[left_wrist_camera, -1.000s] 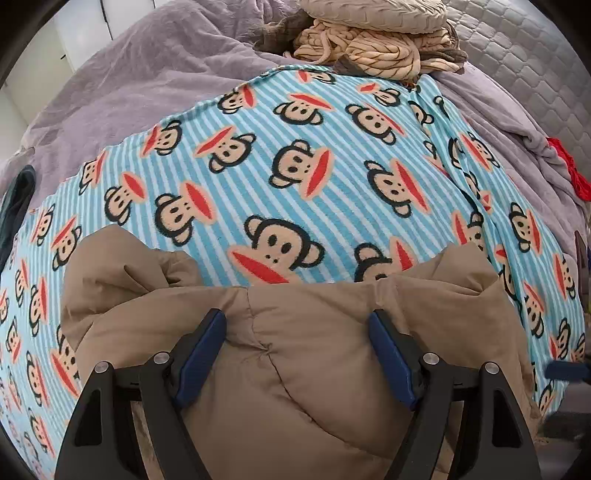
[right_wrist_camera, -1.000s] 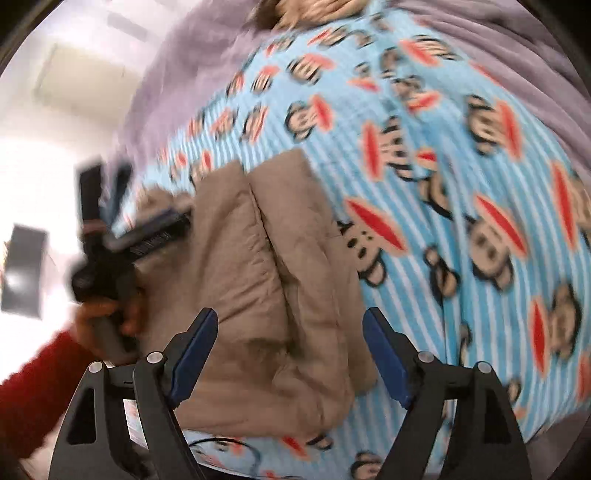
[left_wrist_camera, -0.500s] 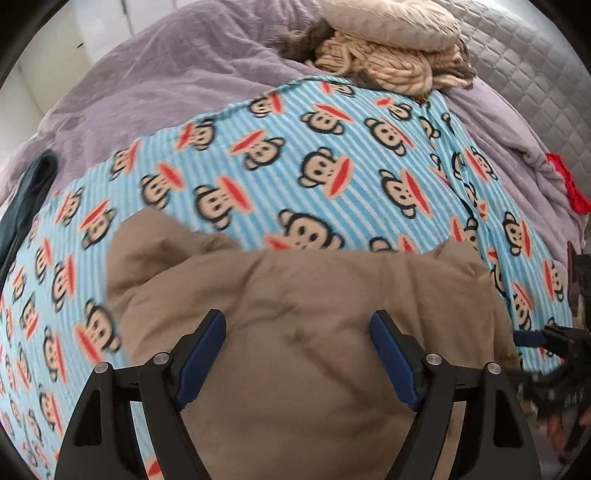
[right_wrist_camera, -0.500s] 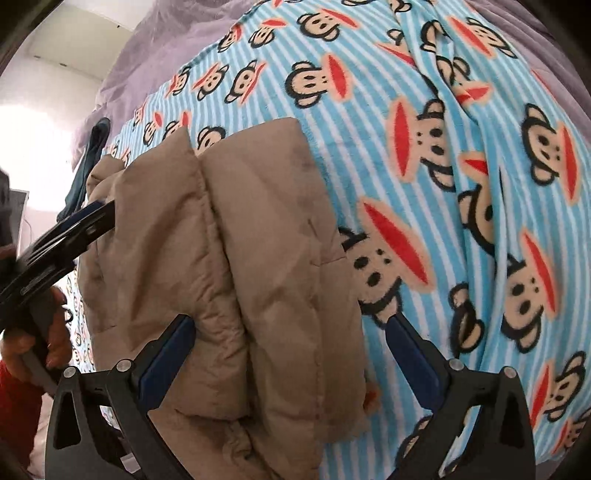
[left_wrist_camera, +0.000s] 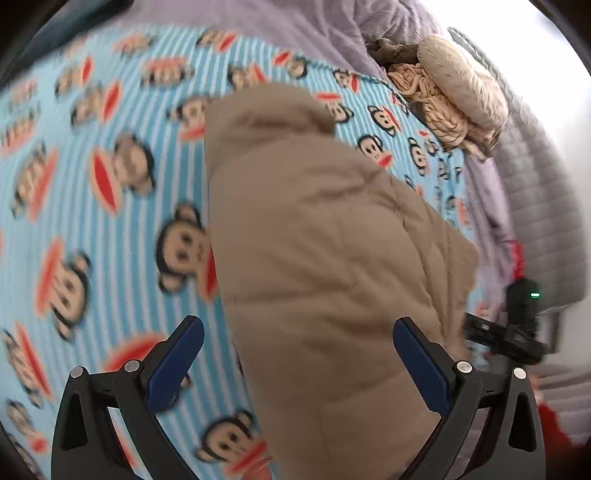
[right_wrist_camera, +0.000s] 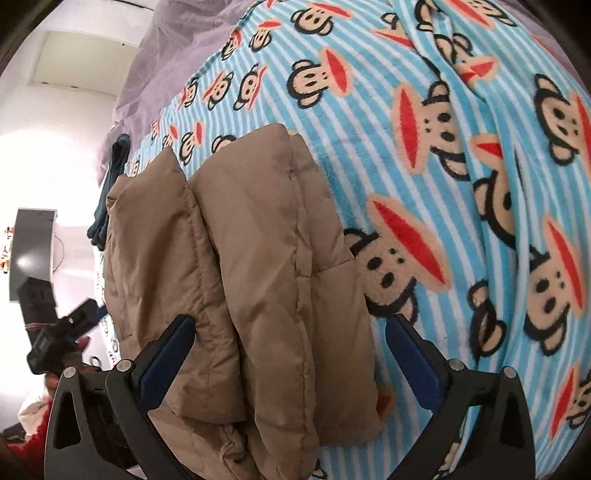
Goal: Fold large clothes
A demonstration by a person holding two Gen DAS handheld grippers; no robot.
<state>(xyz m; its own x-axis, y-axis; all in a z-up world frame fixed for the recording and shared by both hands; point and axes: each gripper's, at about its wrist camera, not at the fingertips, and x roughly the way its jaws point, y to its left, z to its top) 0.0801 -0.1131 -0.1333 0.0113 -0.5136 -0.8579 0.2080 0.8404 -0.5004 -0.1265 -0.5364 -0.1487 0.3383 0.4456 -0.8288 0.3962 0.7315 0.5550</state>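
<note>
Two grippers, left (left_wrist_camera: pixel 297 363) opening, right (right_wrist_camera: pixel 286 360) wide, straddle unpinched tan padded garment (right_wrist_camera: pixel 236 266), cut off below; left view blurred. Monkey-print blanket (right_wrist_camera: pixel 461 184) over lilac bedding (left_wrist_camera: pixel 332 33).

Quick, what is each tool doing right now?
Left tool: jaws opening, holding nothing; tan jacket lies beneath.
Right tool: open, holding nothing, over the jacket.
</note>
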